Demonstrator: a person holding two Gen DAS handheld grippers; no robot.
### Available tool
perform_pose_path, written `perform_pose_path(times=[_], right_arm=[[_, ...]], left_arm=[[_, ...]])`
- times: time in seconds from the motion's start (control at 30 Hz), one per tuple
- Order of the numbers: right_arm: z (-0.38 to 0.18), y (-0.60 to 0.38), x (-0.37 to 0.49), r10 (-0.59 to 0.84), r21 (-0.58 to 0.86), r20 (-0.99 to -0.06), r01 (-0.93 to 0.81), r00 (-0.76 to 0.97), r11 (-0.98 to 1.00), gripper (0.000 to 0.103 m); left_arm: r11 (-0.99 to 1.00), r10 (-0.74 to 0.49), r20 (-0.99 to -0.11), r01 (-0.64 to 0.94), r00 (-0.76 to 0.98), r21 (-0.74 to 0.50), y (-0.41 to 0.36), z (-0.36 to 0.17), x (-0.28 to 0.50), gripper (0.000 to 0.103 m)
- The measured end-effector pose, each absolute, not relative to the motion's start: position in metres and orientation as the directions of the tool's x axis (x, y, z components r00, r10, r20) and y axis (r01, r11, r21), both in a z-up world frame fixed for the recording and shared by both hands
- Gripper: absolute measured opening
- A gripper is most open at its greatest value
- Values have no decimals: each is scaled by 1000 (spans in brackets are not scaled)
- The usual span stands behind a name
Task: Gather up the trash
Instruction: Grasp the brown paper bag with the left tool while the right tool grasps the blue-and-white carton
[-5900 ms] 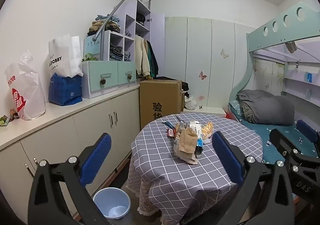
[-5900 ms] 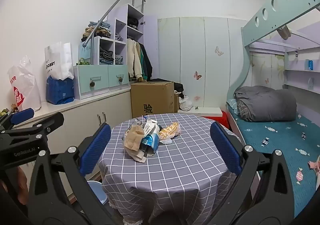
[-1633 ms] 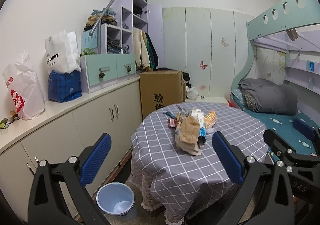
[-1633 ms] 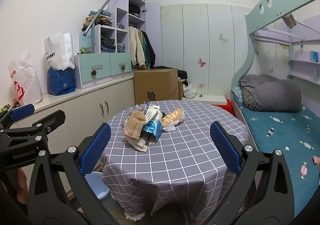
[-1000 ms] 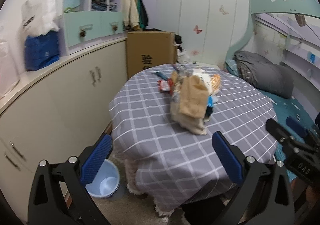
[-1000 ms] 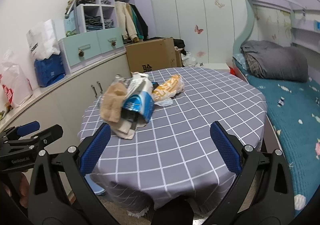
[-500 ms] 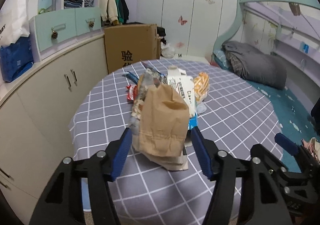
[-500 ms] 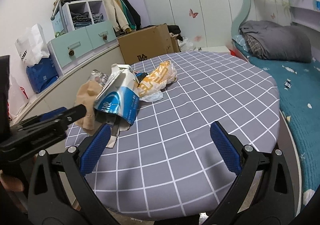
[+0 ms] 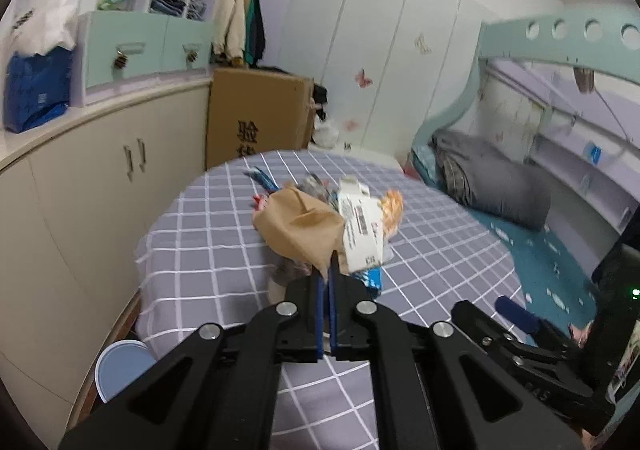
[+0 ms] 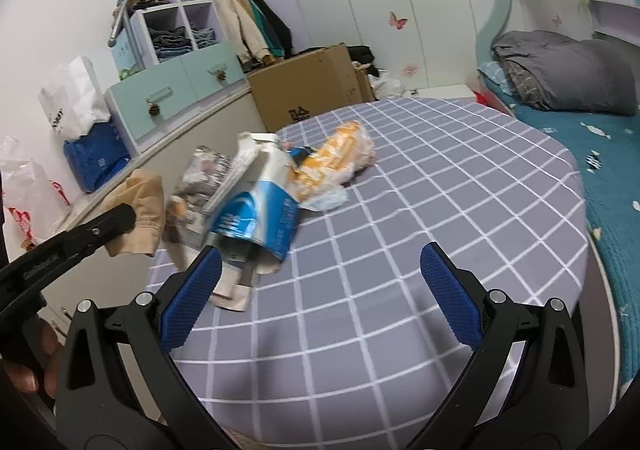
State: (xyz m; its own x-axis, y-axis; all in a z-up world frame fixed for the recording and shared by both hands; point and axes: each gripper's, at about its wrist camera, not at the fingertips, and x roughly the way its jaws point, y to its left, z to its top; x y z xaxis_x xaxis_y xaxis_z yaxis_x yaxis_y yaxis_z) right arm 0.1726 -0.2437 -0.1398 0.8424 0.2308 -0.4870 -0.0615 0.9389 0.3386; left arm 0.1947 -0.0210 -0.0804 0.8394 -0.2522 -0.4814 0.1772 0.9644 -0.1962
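- Since half a second ago, the left hand-held gripper [image 9: 329, 282] has gone from straddling the brown paper bag [image 9: 300, 228] with spread fingers to clenched on the bag's lower corner, and the bag now hangs tilted above the cloth.
- Table [image 10: 460, 209]: round, under a grey checked cloth, it fills the middle of both views, with the bed [image 10: 612, 177] at 3 o'clock and a cardboard box [image 9: 256, 117] behind it at 12 o'clock.
- Trash pile: a blue-and-white carton [image 10: 256, 205] lies on the cloth at 9 o'clock in the right wrist view, touching an orange snack bag [image 10: 340, 157] behind it at 11 o'clock; crumpled wrappers lie between carton and paper bag.
- Bin [image 9: 122, 366]: pale blue, on the floor at 8 o'clock beside the table.
- Right hand-held gripper [image 10: 316, 286]: released, its fingers spread wide over bare cloth, the left finger just in front of the carton.
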Motion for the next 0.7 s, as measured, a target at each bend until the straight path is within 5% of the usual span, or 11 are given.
perform_pose_path(times=[0.17, 0.33, 0.43, 0.5, 0.7], right_arm=[[-130, -217, 193, 342, 391, -468, -157, 815, 907, 96], [-129, -189, 226, 427, 442, -477, -210, 768, 872, 79], [-132, -178, 244, 445, 453, -498, -214, 745, 865, 61], [-134, -174, 250, 448, 453, -507, -214, 737, 865, 25], [-123, -183, 246, 439, 450, -473, -218, 764, 866, 7]], left_arm=[[981, -172, -447, 109, 878, -162, -4, -72, 180, 2], [981, -148, -460, 72, 876, -178, 17, -72, 176, 2], [981, -145, -464, 65, 874, -183, 28, -73, 174, 2], [981, -142, -467, 62, 873, -183, 32, -75, 173, 2], [977, -155, -463, 68, 872, -200, 46, -78, 171, 2]])
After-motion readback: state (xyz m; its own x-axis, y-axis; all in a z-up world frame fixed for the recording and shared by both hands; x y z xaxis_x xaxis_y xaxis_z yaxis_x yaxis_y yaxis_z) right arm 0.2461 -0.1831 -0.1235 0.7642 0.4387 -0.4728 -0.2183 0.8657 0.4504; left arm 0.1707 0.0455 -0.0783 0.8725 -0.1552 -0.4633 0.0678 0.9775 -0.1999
